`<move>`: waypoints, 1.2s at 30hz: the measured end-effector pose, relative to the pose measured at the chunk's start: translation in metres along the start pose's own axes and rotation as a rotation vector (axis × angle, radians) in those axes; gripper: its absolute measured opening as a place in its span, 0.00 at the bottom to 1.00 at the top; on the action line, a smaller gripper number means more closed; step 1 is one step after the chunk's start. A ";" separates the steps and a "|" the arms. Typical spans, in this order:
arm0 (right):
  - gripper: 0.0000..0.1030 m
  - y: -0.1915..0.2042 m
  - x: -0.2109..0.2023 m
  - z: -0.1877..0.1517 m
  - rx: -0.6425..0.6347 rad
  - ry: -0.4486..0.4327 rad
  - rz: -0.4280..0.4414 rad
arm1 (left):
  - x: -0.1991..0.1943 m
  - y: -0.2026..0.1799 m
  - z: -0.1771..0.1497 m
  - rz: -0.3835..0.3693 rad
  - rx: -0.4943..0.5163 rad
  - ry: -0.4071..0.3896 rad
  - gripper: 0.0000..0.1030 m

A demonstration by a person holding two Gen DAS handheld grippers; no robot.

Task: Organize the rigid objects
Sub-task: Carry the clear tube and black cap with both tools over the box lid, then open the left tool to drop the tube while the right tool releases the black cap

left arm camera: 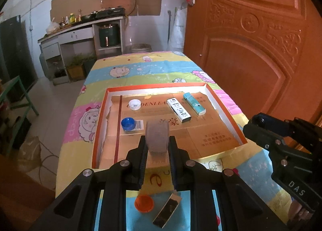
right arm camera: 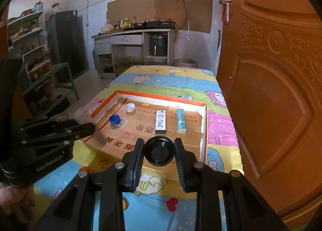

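Observation:
My left gripper [left arm camera: 157, 140] is shut on a grey block [left arm camera: 157, 136] and holds it over the near edge of the orange-rimmed shallow box [left arm camera: 221, 108]. My right gripper [right arm camera: 159, 150] is shut on a black round lid [right arm camera: 159, 151] above the box's near right part [right arm camera: 204, 130]. Inside the box lie a white cap [left arm camera: 134, 104], a blue cap [left arm camera: 128, 123], a white carton [left arm camera: 179, 110] and a teal carton [left arm camera: 194, 103]. An orange cap [left arm camera: 143, 203] and a small dark flat box [left arm camera: 167, 209] lie on the tablecloth under my left gripper.
The table has a cartoon sheep cloth [left arm camera: 153, 69]. A brown wooden door [left arm camera: 261, 49] stands close along the right side. A kitchen counter [left arm camera: 80, 27] and fridge [right arm camera: 66, 43] are at the back. A green shelf frame [right arm camera: 60, 82] stands left on the floor.

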State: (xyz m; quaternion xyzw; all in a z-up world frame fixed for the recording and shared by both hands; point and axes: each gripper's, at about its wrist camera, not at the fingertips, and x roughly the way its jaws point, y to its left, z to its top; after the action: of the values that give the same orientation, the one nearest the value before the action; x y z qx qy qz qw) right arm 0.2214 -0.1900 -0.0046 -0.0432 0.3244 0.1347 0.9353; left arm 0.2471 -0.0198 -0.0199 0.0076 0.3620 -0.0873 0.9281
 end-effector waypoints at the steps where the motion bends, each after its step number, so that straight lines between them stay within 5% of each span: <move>1: 0.29 -0.002 0.003 0.002 0.003 0.002 0.002 | 0.004 0.000 0.002 0.001 0.003 0.003 0.20; 19: 0.29 -0.035 0.060 0.024 0.074 0.056 0.010 | 0.034 0.021 0.047 -0.072 -0.069 0.009 0.13; 36: 0.30 -0.036 0.149 -0.003 0.061 0.259 -0.015 | 0.052 0.033 0.031 -0.063 -0.094 0.009 0.14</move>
State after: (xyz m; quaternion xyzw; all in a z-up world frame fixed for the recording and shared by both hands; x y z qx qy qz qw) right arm 0.3419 -0.1913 -0.0991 -0.0341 0.4459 0.1113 0.8875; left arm 0.3106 0.0026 -0.0335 -0.0469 0.3701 -0.0995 0.9225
